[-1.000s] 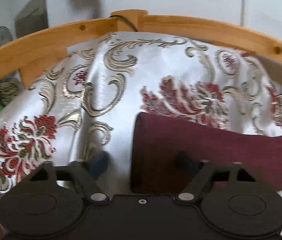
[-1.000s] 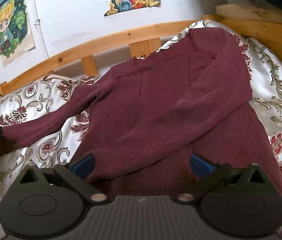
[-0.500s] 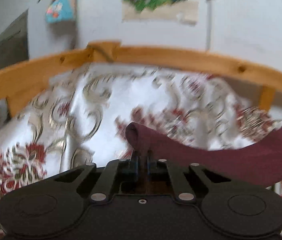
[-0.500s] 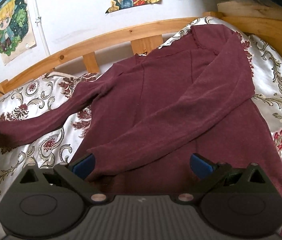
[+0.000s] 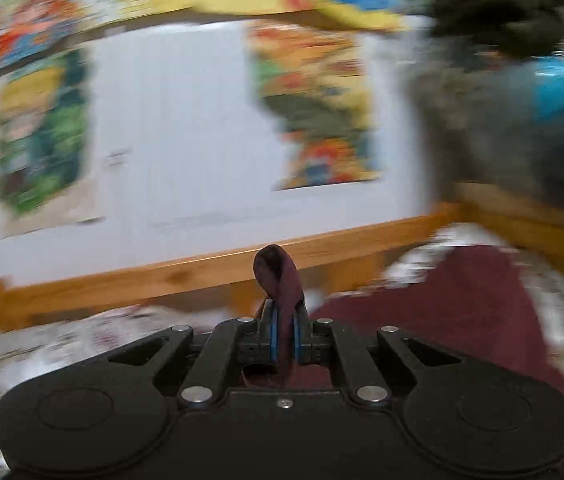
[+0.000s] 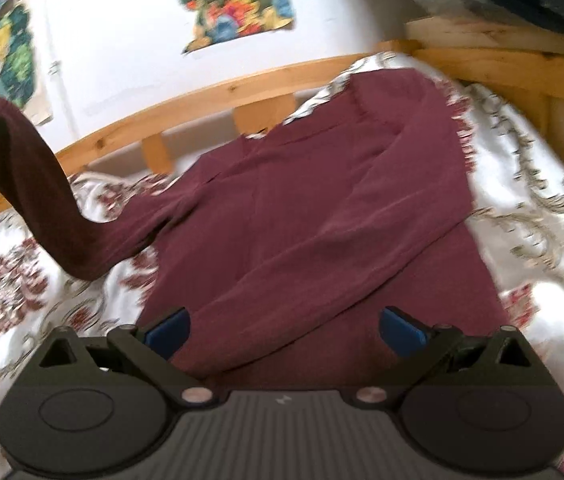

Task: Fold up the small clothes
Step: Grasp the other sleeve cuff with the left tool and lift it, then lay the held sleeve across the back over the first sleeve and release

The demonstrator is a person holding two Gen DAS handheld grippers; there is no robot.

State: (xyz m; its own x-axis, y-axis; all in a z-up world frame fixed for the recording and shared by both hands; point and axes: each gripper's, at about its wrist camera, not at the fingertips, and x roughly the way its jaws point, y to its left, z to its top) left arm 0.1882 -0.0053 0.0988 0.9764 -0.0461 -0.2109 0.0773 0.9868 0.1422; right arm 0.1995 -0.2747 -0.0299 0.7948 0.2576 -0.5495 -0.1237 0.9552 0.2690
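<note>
Left tongs (image 5: pixel 285 330): jaws clamped tight on a sleeve cuff (image 5: pixel 277 276), raised, pointing near level. Right tongs (image 6: pixel 284 330): jaws spread wide, tilted downward, gripping nothing.

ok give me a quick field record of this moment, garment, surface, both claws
garment: maroon long-sleeved top, spread on the bed
surface: white floral bedspread, wooden bed rail behind
left sleeve: raised off the bedspread
right sleeve: folded across the body of the top
left claw: shut on the cuff of the left sleeve
right claw: open, above the hem, holding nothing
wall: posters
</note>
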